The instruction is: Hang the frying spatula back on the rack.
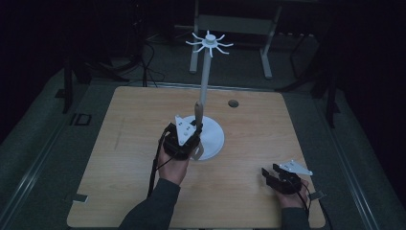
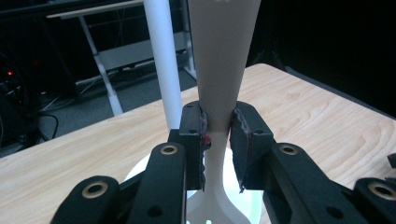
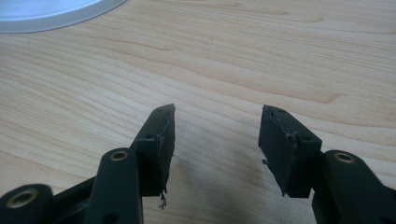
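My right gripper (image 1: 269,173) rests near the table's (image 1: 119,143) near right corner, jaws wide apart and empty. Farther off at centre, my left gripper (image 2: 218,135) clamps the utensil (image 2: 219,60) at its narrow neck, upright, just beside the white stand's (image 1: 206,72) pole.

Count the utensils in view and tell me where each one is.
1. A pale utensil is clamped upright in the left gripper, beside the white rack's pole. None hang on the rack's hooks.
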Demonstrator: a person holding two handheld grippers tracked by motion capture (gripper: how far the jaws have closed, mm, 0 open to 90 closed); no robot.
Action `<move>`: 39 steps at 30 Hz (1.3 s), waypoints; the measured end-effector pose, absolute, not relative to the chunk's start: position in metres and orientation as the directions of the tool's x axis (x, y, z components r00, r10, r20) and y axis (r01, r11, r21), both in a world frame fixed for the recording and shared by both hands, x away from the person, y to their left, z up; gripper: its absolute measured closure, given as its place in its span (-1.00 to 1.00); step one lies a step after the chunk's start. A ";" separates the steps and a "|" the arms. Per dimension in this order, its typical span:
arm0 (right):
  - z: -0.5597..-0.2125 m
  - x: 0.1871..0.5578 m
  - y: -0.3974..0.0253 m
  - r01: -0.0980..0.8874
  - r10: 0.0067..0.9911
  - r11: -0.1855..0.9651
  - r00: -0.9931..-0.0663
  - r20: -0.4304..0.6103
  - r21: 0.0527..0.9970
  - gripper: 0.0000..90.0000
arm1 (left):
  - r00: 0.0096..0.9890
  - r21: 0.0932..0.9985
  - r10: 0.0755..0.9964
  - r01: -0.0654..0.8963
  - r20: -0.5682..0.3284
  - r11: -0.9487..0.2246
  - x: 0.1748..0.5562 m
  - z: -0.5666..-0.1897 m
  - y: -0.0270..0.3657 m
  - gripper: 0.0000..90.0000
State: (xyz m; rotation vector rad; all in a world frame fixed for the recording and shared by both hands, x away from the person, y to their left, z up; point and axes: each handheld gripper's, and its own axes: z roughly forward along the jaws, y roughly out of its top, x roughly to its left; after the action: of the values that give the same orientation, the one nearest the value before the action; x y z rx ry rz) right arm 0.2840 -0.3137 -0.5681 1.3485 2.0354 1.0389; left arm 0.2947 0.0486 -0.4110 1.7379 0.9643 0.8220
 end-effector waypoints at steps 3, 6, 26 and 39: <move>-0.568 0.284 -0.314 0.551 0.918 0.224 -0.397 0.016 0.804 0.02 | 0.456 0.945 0.884 0.232 0.103 -0.230 0.297 -0.406 0.048 0.68; -0.568 0.284 -0.314 0.551 0.918 0.224 -0.397 0.017 0.804 0.02 | 0.450 0.947 0.886 0.224 0.108 -0.229 0.299 -0.401 0.047 0.68; -0.568 0.284 -0.314 0.553 0.917 0.223 -0.397 0.019 0.803 0.02 | 0.404 0.963 0.905 0.165 0.132 -0.214 0.307 -0.375 0.037 0.68; -0.568 0.284 -0.314 0.551 0.917 0.222 -0.398 0.020 0.804 0.02 | 0.343 0.972 0.931 0.143 0.128 -0.186 0.311 -0.367 0.030 0.68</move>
State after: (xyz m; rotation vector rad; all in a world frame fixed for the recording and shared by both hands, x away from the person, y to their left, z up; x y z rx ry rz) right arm 0.2841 -0.3141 -0.5681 1.3506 2.0361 1.0442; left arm 0.3110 0.0303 -0.3675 1.5956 0.9922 0.9760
